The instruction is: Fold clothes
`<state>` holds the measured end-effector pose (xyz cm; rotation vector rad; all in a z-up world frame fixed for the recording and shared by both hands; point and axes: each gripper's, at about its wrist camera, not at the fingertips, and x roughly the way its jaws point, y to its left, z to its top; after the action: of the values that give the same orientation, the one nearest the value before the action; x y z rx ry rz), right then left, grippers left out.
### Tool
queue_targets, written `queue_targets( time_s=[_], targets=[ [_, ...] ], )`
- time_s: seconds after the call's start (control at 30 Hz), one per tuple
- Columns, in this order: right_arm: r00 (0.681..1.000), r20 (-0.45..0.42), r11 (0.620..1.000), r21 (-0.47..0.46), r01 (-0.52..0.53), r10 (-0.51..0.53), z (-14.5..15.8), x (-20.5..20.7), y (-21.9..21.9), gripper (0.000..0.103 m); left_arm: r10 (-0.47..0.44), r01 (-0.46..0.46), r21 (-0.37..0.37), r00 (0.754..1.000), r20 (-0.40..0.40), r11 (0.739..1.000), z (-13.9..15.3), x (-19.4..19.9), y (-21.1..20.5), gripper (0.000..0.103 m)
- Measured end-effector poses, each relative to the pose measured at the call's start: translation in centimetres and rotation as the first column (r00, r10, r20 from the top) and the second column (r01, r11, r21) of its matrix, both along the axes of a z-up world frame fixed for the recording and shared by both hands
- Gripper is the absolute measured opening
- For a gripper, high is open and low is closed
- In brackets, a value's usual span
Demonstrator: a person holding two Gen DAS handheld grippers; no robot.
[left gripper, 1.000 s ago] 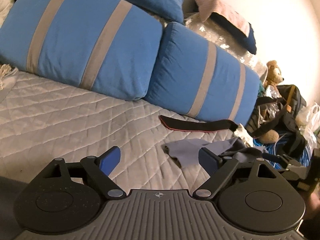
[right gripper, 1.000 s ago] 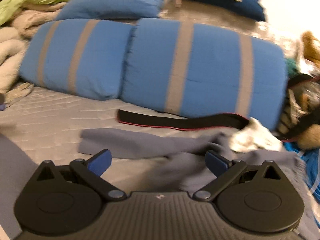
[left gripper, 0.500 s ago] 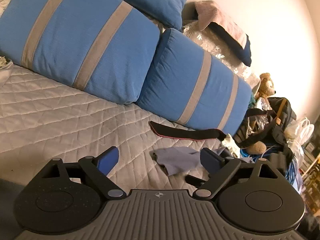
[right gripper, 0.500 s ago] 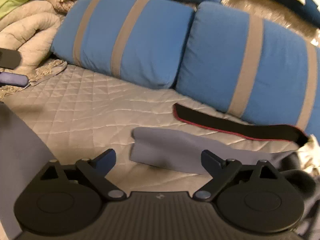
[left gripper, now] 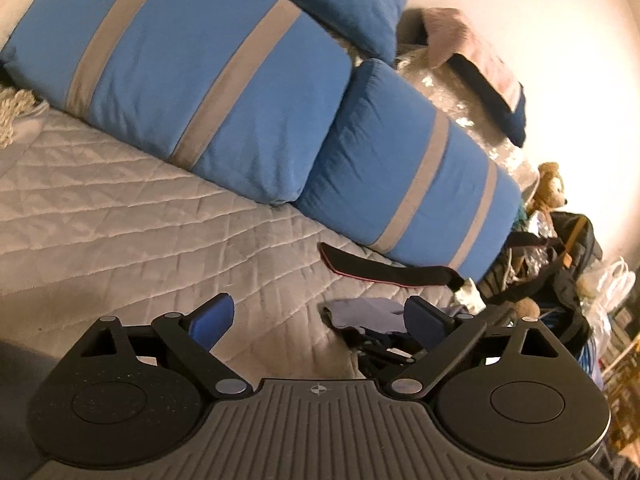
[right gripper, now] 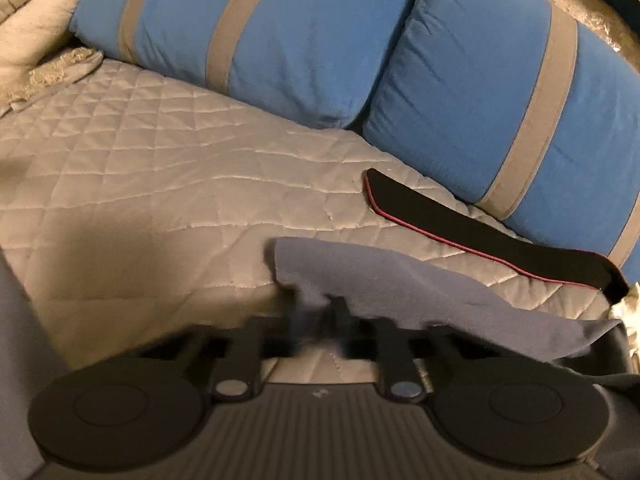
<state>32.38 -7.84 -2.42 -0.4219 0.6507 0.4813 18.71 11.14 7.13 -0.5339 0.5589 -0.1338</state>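
A grey-blue garment [right gripper: 404, 280] lies on the quilted bed cover [right gripper: 160, 184], its near left corner lifted. My right gripper [right gripper: 318, 312] is shut on that corner; the fingers are blurred. In the left wrist view the garment [left gripper: 368, 312] shows small, low right of centre, with the right gripper [left gripper: 384, 350] dark beneath it. My left gripper [left gripper: 316, 316] is open and empty above the cover, left of the garment.
Two blue cushions with grey stripes [left gripper: 224, 80] [right gripper: 480, 84] lean along the back. A black strap with red edging [right gripper: 480, 236] lies behind the garment. Bags and a teddy bear [left gripper: 548, 192] crowd the right end. Beige blankets [right gripper: 36, 28] lie at far left.
My right gripper has gone from open to shut on the garment's near corner and lifted it. My left gripper stayed open and shifted little.
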Motion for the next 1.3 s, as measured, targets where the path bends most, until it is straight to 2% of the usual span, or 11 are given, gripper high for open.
queue_targets(
  time_s=[0.13,0.37,0.67,0.83,0.97,1.03,1.07,1.1,1.17,1.23,1.3],
  targets=[
    [1.000,0.018,0.998,0.055,0.001,-0.002,1.3,-0.7,-0.7,0.000,-0.006,0.000,-0.110,0.998,-0.057,0.994,-0.9,1.1,0.7,0.094],
    [1.000,0.021,0.988,0.154,-0.024,0.021,3.3,-2.3,-1.6,0.000,-0.040,0.008,-0.273,0.993,-0.112,0.962,-3.1,2.5,1.3,0.094],
    [0.997,0.003,0.956,0.283,-0.077,0.080,5.7,-4.7,-2.5,0.000,-0.096,-0.024,-0.504,0.973,-0.211,0.863,-7.4,4.6,0.4,0.094],
    [0.994,-0.007,0.941,0.322,-0.105,0.113,6.5,-5.6,-2.6,0.000,-0.107,-0.044,-0.545,0.964,-0.242,0.837,-8.2,5.4,-0.7,0.094],
    [0.990,0.004,0.948,0.288,-0.134,0.138,6.3,-6.5,-2.8,0.000,-0.093,-0.043,-0.500,0.965,-0.244,0.865,-7.4,5.6,-1.3,0.094],
    [0.988,0.012,0.953,0.263,-0.149,0.151,6.2,-7.0,-2.9,0.014,-0.082,-0.039,-0.457,0.967,-0.240,0.889,-6.8,5.6,-1.5,0.094],
    [0.987,0.016,0.955,0.250,-0.157,0.158,6.1,-7.3,-2.9,0.045,-0.079,-0.036,-0.438,0.967,-0.243,0.898,-6.6,5.5,-1.5,0.094],
    [0.986,0.019,0.957,0.238,-0.164,0.165,6.0,-7.6,-3.0,0.067,-0.079,-0.034,-0.424,0.966,-0.245,0.905,-6.5,5.4,-1.4,0.094],
    [0.984,0.026,0.961,0.212,-0.179,0.178,5.8,-8.1,-3.1,0.084,-0.084,-0.031,-0.425,0.964,-0.251,0.905,-6.6,5.4,-1.3,0.094],
    [0.987,0.014,0.959,0.235,-0.162,0.163,5.6,-8.6,-4.4,0.085,-0.096,-0.030,-0.439,0.960,-0.262,0.898,-7.0,5.4,-1.2,0.094],
    [0.989,-0.005,0.953,0.270,-0.138,0.145,5.1,-9.2,-5.8,0.090,-0.107,-0.031,-0.450,0.955,-0.277,0.893,-7.5,5.6,-1.3,0.094]
  ],
)
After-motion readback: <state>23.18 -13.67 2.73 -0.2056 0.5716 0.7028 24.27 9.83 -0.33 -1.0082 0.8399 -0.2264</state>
